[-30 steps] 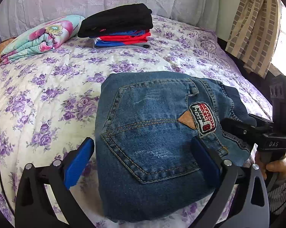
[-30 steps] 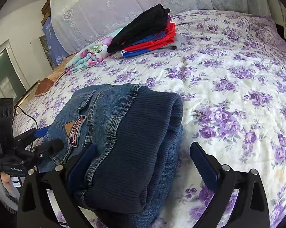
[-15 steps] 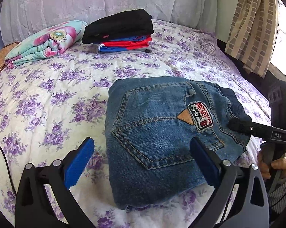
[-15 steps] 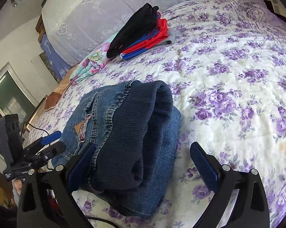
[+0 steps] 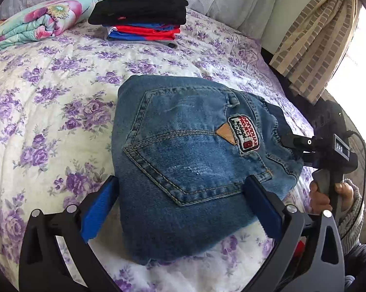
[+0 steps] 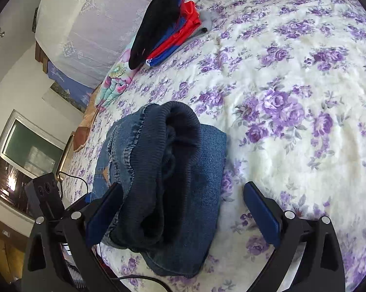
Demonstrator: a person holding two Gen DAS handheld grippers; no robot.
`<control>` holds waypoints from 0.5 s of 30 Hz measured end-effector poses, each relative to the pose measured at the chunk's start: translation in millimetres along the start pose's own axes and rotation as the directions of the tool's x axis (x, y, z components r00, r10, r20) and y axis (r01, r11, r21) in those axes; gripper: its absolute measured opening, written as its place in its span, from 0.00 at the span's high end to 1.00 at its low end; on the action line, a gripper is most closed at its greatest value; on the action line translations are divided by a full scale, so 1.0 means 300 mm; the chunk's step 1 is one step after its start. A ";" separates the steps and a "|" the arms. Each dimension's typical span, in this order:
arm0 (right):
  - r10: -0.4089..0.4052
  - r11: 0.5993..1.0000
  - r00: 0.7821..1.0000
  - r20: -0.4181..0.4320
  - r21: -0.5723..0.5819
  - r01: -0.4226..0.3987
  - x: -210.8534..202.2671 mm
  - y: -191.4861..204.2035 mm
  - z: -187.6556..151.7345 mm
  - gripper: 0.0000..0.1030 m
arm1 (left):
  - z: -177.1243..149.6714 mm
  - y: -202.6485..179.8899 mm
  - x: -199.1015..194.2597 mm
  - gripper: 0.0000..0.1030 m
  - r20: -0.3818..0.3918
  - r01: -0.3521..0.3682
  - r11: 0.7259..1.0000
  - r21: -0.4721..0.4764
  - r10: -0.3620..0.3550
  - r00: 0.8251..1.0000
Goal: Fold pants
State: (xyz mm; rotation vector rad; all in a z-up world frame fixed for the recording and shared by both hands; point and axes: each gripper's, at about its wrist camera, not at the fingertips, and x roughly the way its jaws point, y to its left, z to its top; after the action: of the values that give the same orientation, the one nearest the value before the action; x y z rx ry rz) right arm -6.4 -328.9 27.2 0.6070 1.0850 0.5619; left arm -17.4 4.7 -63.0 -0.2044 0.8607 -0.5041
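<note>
The blue jeans (image 5: pixel 190 160) lie folded into a compact bundle on the flowered bedspread (image 5: pixel 49 102), back pocket and patch facing up. My left gripper (image 5: pixel 180 197) is open, its blue pads on either side of the bundle's near end. In the right wrist view the same jeans (image 6: pixel 183 194) show their dark ribbed waistband (image 6: pixel 156 160) on top. My right gripper (image 6: pixel 184 197) is open too, its left pad close against the waistband. The right gripper (image 5: pixel 295 143) also shows at the waistband side, held by a hand (image 5: pixel 326 194). The left gripper (image 6: pixel 61 204) appears at the far left.
A stack of folded clothes (image 5: pixel 144 22), black on top of red and blue, sits near the pillows beside a floral rolled blanket (image 5: pixel 37 24). A striped curtain (image 5: pixel 314 36) hangs past the bed's right edge. A window (image 6: pixel 20 165) and a cable (image 6: pixel 76 177) lie beyond the other side.
Both grippers stayed open. The right gripper has drawn back, risen and rolled, so it looks down on the bundle. The left gripper backed off, then moved closer again.
</note>
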 end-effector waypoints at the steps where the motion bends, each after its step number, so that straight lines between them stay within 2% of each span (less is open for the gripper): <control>1: 0.002 1.000 1.000 -0.006 0.001 -0.002 0.013 0.007 0.008 0.03 | 0.007 0.009 0.003 0.04 -0.008 0.010 1.000 -0.019 -0.010 1.000; 4: 0.054 0.998 0.998 -0.044 -0.032 -0.056 0.070 0.046 0.005 0.03 | 0.033 0.026 0.022 0.04 -0.033 0.030 0.999 -0.036 -0.031 0.999; 6: 0.007 0.994 0.999 -0.050 -0.107 -0.012 0.099 0.087 -0.011 0.04 | 0.043 0.055 0.052 0.04 -0.056 0.060 0.996 -0.069 -0.063 0.996; 8: -0.006 0.990 1.000 -0.028 -0.142 0.002 0.095 0.103 -0.022 0.13 | 0.052 0.089 0.089 0.05 -0.090 0.121 0.983 -0.136 -0.134 0.987; 9: -0.006 0.990 1.000 -0.014 -0.143 0.004 0.082 0.107 -0.023 0.24 | 0.060 0.084 0.086 0.13 -0.084 0.123 0.983 -0.138 -0.135 0.987; 10: -0.016 0.987 1.000 0.001 -0.159 0.016 0.065 0.119 -0.023 0.33 | 0.069 0.067 0.081 0.16 -0.083 0.111 0.987 -0.117 -0.121 0.989; 12: -0.029 0.980 0.999 0.028 -0.197 0.035 0.043 0.145 -0.021 0.39 | 0.085 0.032 0.061 0.27 -0.064 0.086 0.994 -0.070 -0.090 0.994; 15: -0.021 0.979 0.999 0.049 -0.203 0.031 0.017 0.143 0.017 0.44 | 0.127 0.023 0.029 0.41 -0.023 0.097 0.994 -0.051 -0.098 0.995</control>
State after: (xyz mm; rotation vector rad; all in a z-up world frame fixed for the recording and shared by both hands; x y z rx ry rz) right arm -5.2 -296.1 55.5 0.4241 0.9758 0.6246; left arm 18.9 5.3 -46.9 -0.2867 0.8915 -0.5777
